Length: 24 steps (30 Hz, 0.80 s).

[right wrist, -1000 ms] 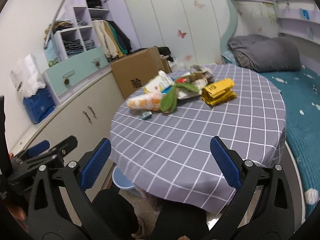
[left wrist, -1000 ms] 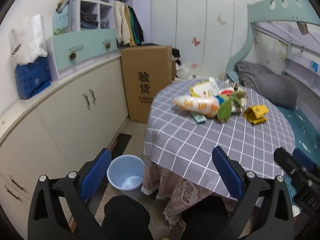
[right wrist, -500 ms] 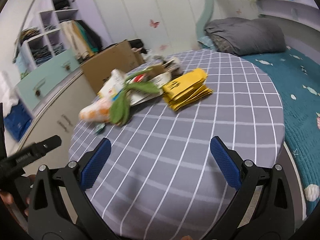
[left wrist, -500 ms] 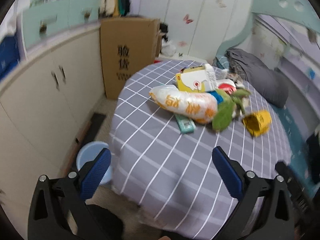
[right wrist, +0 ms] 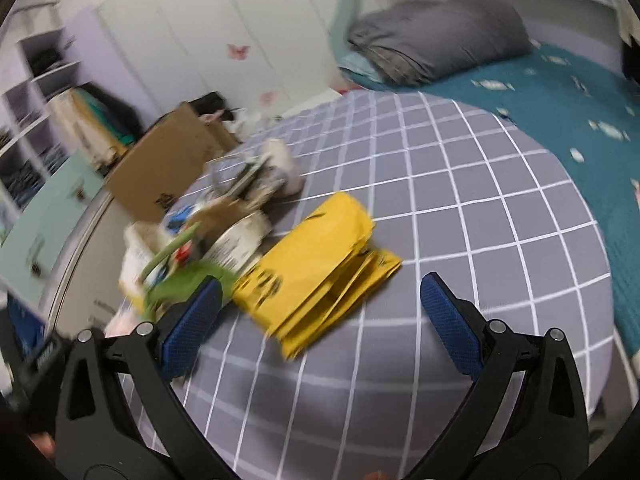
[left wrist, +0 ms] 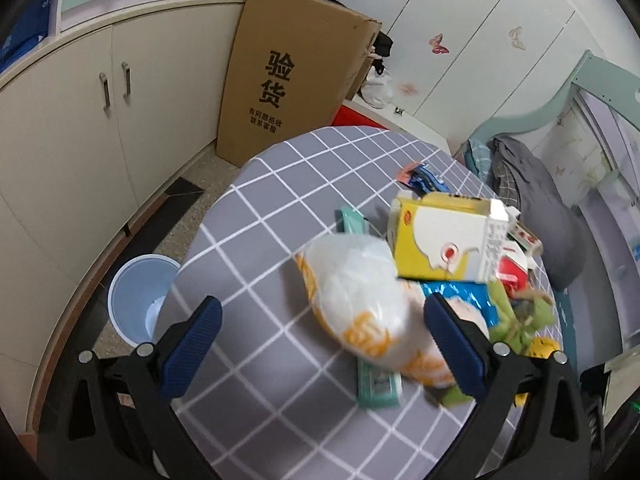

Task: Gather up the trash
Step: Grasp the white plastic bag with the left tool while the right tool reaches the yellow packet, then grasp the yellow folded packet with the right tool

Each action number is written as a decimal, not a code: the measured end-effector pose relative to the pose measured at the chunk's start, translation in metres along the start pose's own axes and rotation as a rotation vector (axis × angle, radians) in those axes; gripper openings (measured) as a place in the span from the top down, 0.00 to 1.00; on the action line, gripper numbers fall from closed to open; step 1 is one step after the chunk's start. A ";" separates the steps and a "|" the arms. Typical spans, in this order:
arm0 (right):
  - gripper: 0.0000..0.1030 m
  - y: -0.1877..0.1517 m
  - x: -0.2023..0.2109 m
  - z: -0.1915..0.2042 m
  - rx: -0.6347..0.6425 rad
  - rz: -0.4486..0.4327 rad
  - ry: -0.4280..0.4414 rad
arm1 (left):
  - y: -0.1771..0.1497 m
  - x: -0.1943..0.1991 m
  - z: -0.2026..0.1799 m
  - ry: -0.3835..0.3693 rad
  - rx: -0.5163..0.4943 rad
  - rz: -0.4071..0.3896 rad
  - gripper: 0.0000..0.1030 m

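Note:
Trash lies piled on a round table with a grey checked cloth (left wrist: 280, 216). In the left wrist view I see a white and orange snack bag (left wrist: 360, 312), a yellow and white carton (left wrist: 444, 244), a teal wrapper (left wrist: 376, 388) and green leaves (left wrist: 516, 320). My left gripper (left wrist: 320, 336) is open, just above the snack bag. In the right wrist view a folded yellow packet (right wrist: 320, 268) lies between the fingers of my open right gripper (right wrist: 320, 324), beside the blurred pile (right wrist: 224, 224).
A light blue bin (left wrist: 136, 296) stands on the floor left of the table. A tall cardboard box (left wrist: 288, 68) and cream cabinets (left wrist: 80, 120) line the wall. A bed with teal cover (right wrist: 560, 92) and grey bedding (right wrist: 436, 36) lies right of the table.
Both grippers have moved forward over the table and closer to the trash. The snack bag and the yellow packet now sit between the open fingers. Both stay open.

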State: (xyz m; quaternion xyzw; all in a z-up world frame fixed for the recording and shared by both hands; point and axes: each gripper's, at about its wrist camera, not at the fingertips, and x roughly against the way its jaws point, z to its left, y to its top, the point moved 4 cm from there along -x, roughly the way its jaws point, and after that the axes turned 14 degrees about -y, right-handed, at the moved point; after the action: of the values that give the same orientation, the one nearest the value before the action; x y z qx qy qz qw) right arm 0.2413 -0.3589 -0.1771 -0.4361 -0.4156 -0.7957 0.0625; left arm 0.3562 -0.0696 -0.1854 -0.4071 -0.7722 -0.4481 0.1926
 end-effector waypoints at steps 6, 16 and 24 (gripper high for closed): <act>0.06 0.012 -0.026 0.010 -0.036 0.040 -0.002 | 0.008 -0.021 0.001 0.005 0.007 0.016 0.37; 0.46 0.013 -0.020 0.013 0.021 0.001 0.011 | 0.007 -0.004 -0.002 -0.072 -0.038 -0.013 0.83; 0.89 0.015 0.020 0.003 0.034 -0.086 0.021 | 0.001 0.040 -0.005 -0.118 -0.072 -0.093 0.85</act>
State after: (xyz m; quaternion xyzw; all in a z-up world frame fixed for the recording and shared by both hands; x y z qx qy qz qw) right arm 0.2376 -0.3613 -0.1526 -0.4081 -0.4467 -0.7952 0.0401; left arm 0.3330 -0.0555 -0.1562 -0.4034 -0.7835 -0.4594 0.1110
